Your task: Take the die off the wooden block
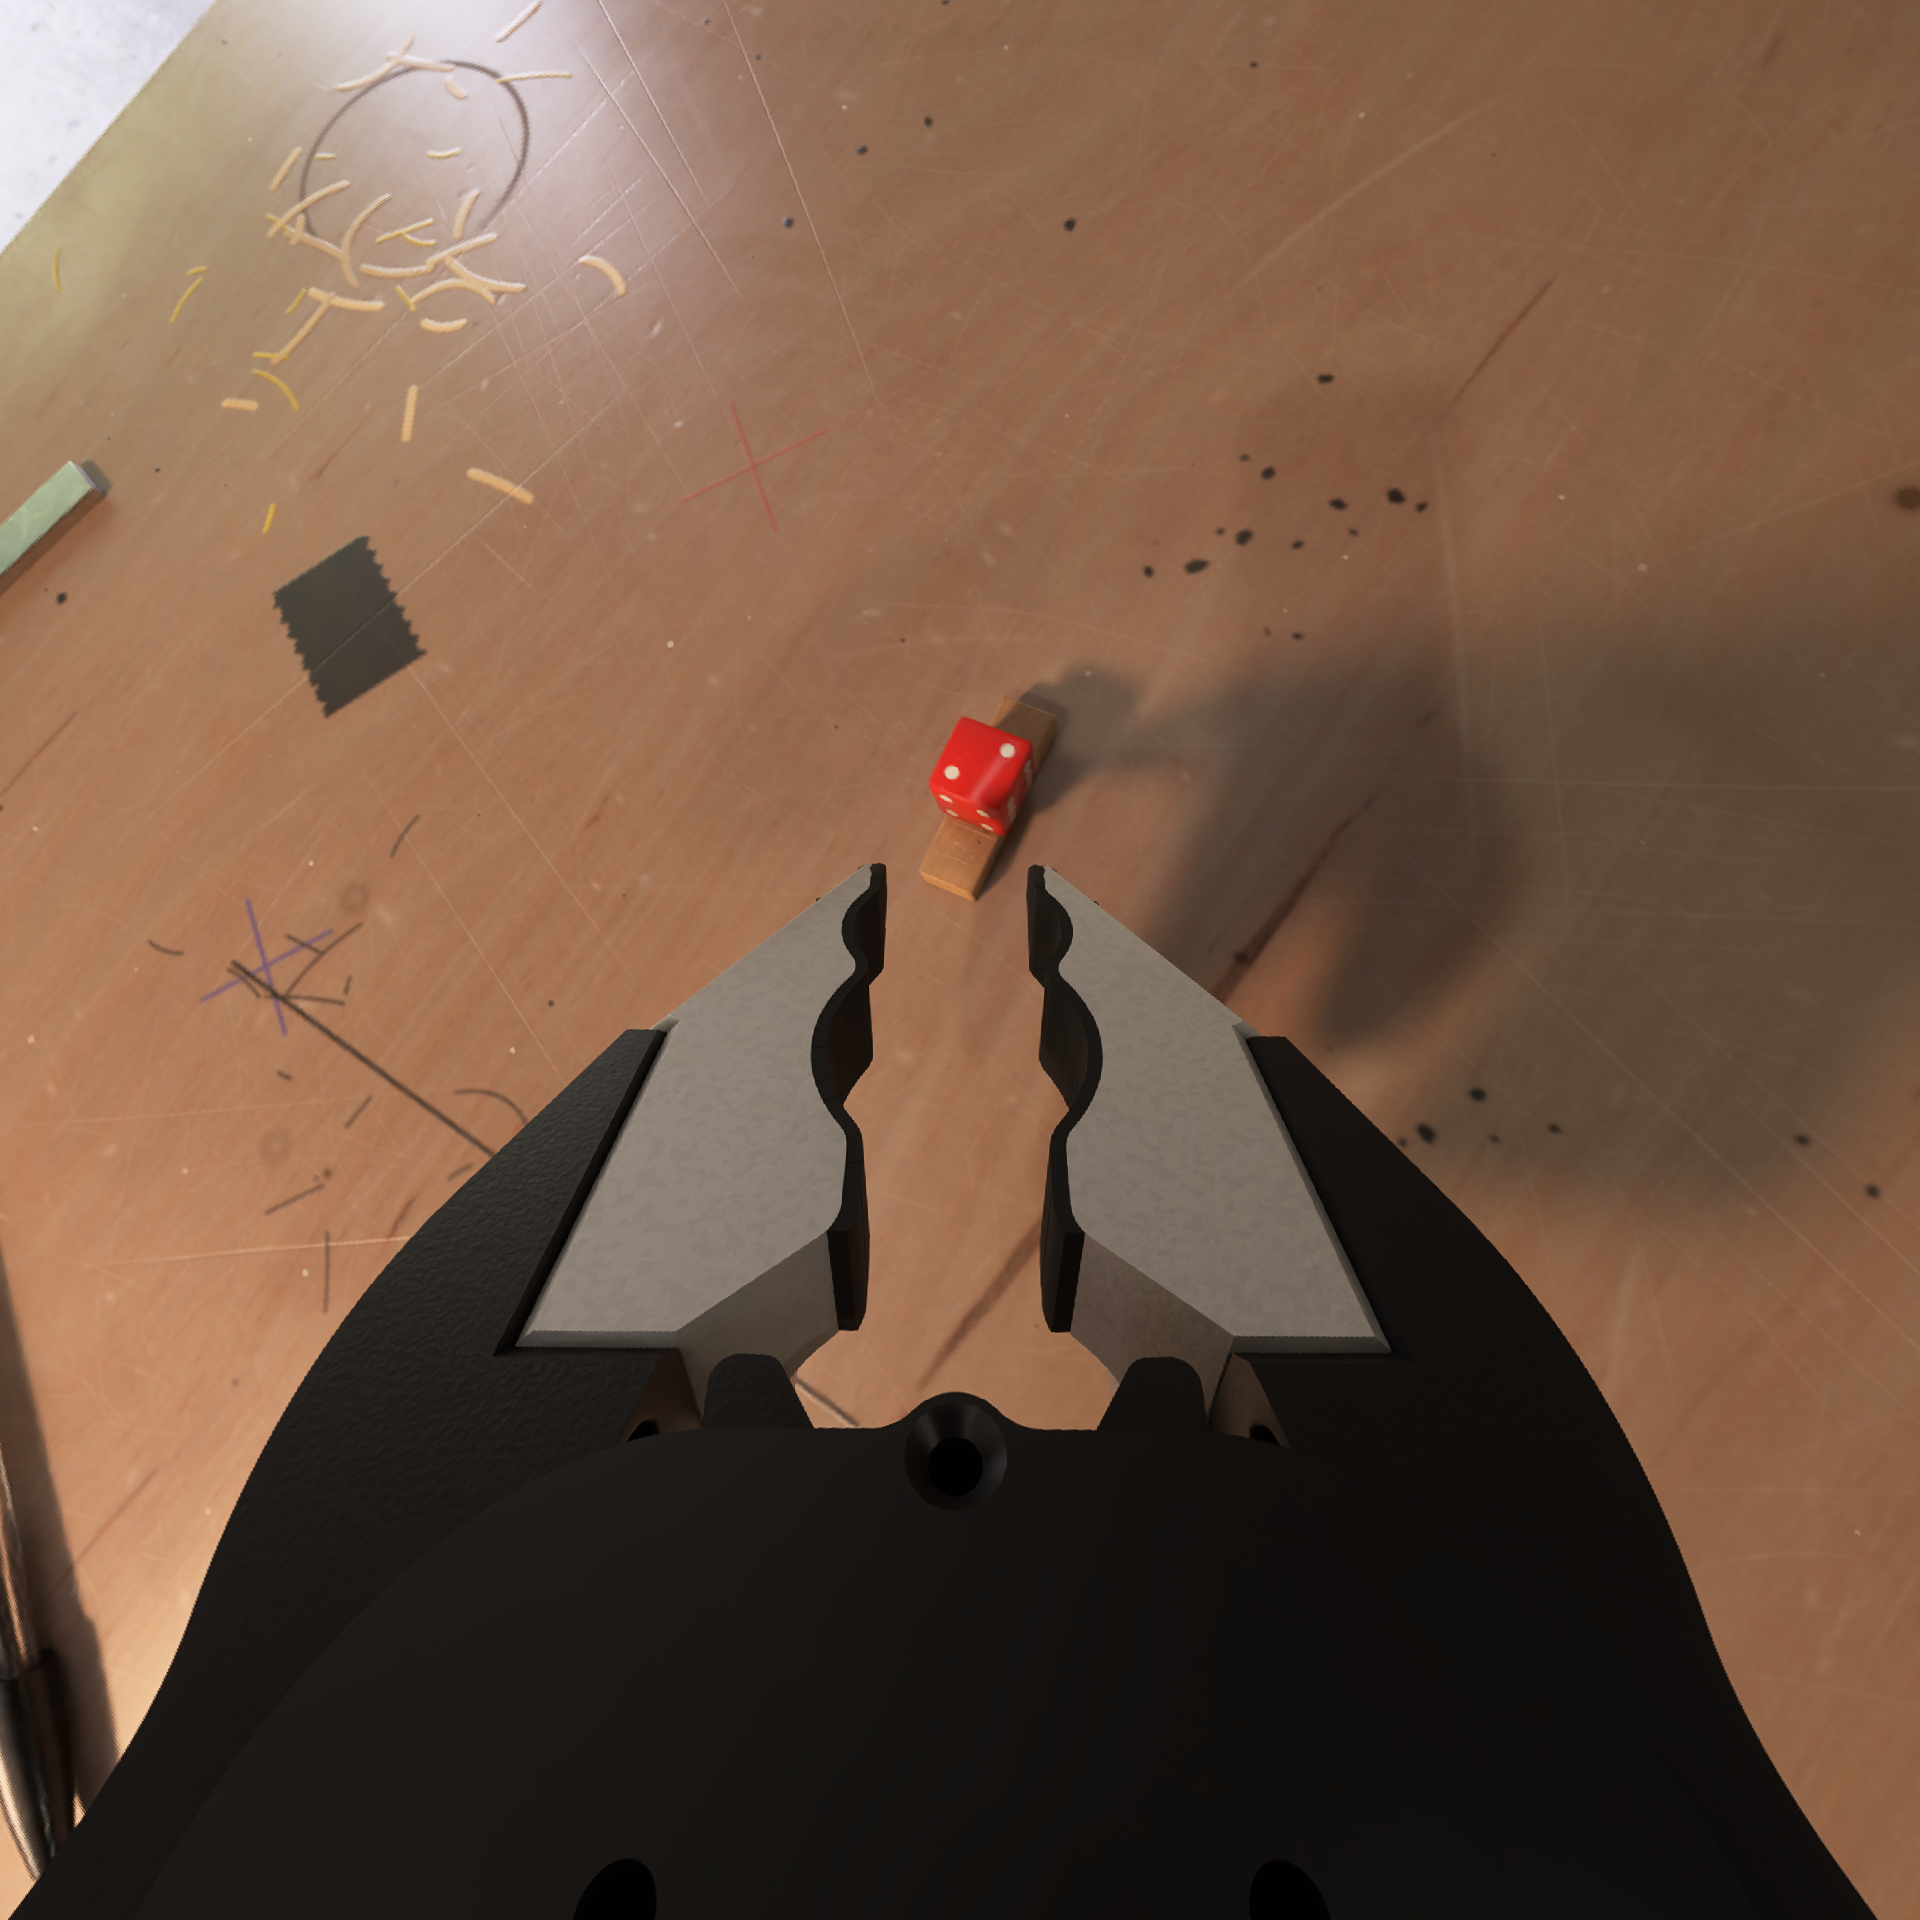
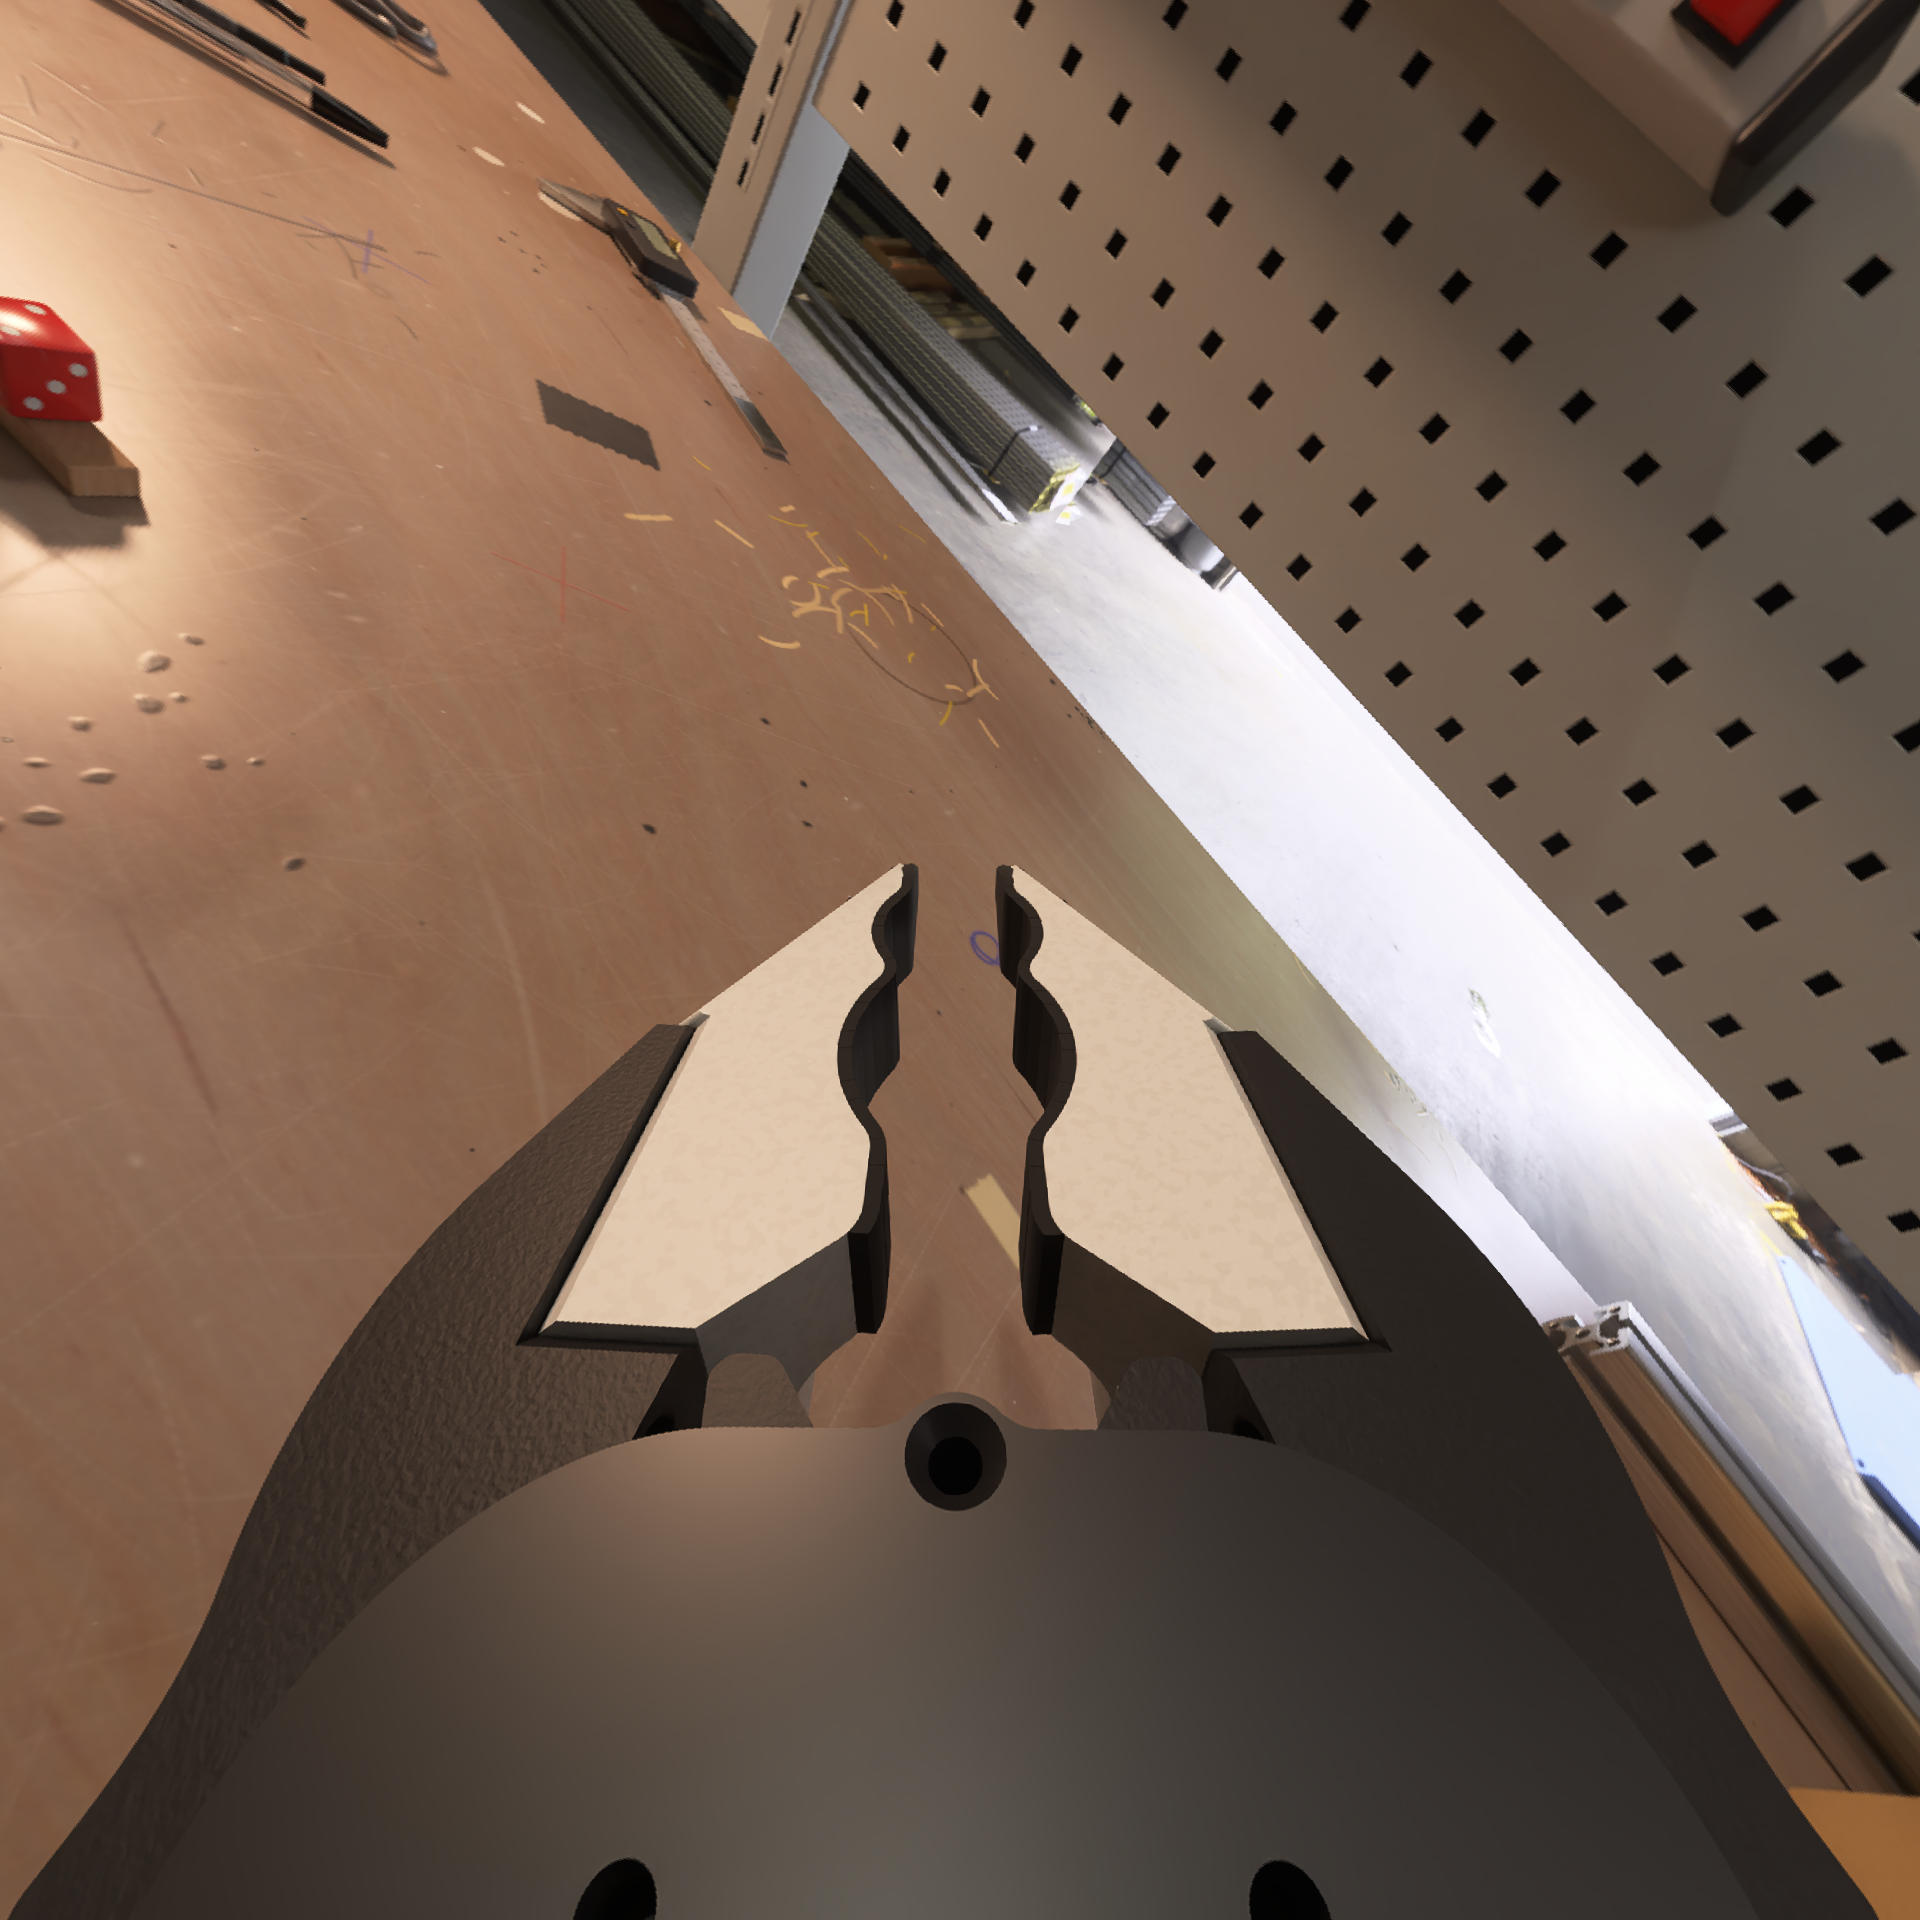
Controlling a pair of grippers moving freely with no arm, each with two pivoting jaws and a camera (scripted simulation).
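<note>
Overhead, the left tongs [image 1: 956,878] gape, aimed at the die [image 1: 979,774].

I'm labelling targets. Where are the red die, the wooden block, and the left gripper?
red die [image 1: 977,767]: left wrist view, on its top face.
wooden block [image 1: 961,860]: left wrist view, on the near end showing below the die.
left gripper [image 1: 956,878]: left wrist view, midway between its fingertips.
</note>
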